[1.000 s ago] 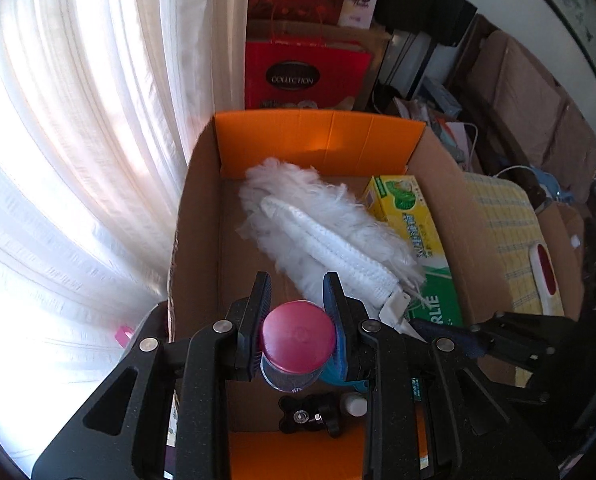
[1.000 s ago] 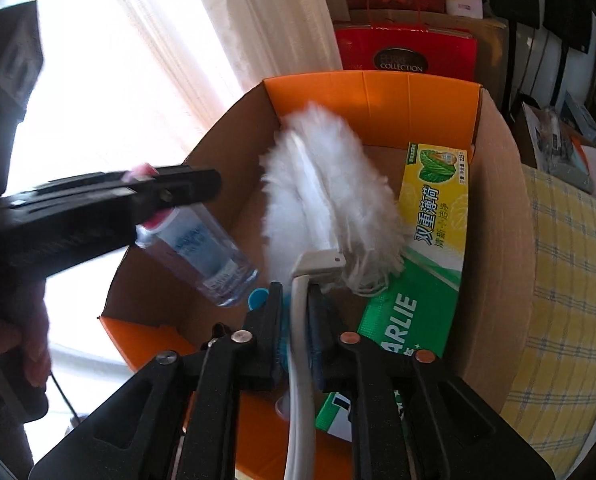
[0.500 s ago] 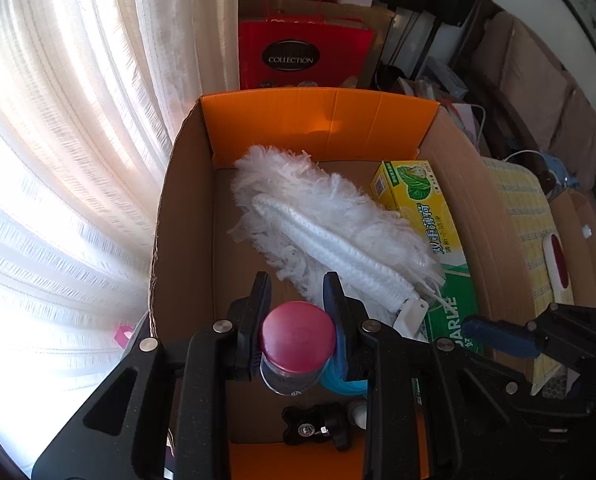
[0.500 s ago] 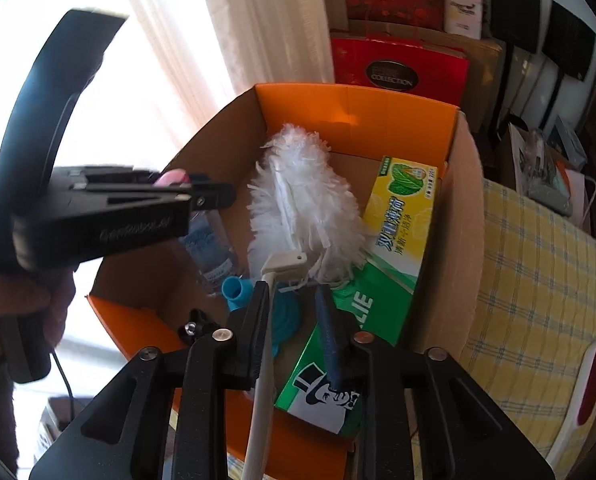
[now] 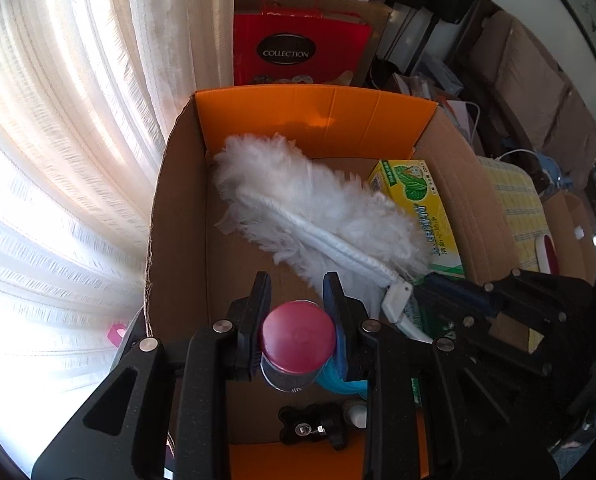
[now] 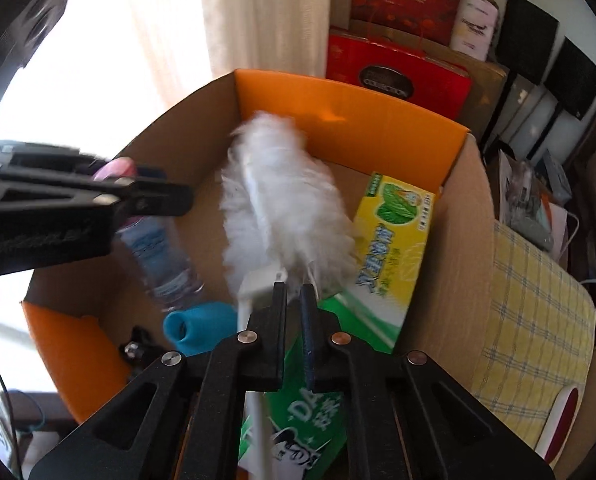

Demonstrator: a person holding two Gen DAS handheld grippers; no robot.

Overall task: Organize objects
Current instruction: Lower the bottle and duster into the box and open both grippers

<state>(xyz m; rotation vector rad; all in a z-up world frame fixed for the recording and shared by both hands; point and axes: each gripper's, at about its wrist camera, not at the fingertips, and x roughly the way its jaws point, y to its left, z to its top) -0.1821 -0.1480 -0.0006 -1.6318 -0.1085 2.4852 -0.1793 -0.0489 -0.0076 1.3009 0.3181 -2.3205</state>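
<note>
My left gripper is shut on a clear water bottle with a pink cap and holds it over the left side of an open cardboard box. The bottle hangs inside the box in the right wrist view. A white feather duster lies diagonally in the box, its handle at the near right. My right gripper stands just beside the duster's handle, jaws nearly closed with a narrow gap and nothing between them. The duster head looks blurred.
In the box lie a yellow-green carton, a blue tube and a small black part. Red gift bags stand behind the box. A curtain hangs left; a yellow checked cloth lies right.
My right gripper has let go of the duster handle, closed its jaws and drawn back; the duster has dropped into the box. My left gripper with the bottle has risen slightly.
</note>
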